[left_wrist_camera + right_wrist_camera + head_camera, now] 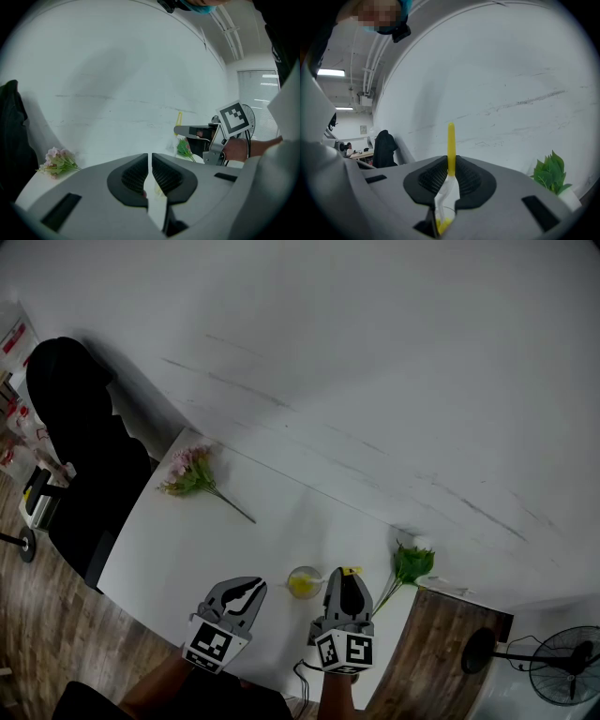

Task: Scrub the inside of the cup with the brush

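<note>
A clear cup (303, 582) with yellow in it stands on the white table (253, 521) near the front edge. My right gripper (346, 579) is just right of the cup and shut on the brush. In the right gripper view the yellow brush handle (451, 140) sticks up between the jaws of that gripper (451, 163), and the brush's pale lower part (443, 216) shows below them. My left gripper (247, 590) is left of the cup, apart from it. Its jaws (150, 158) stand nearly closed with nothing seen held.
A pink flower sprig (192, 472) lies at the table's far left and a green sprig (409, 564) at the far right by the wall. A black chair (80, 456) stands left of the table. A fan (562, 667) is on the floor at the right.
</note>
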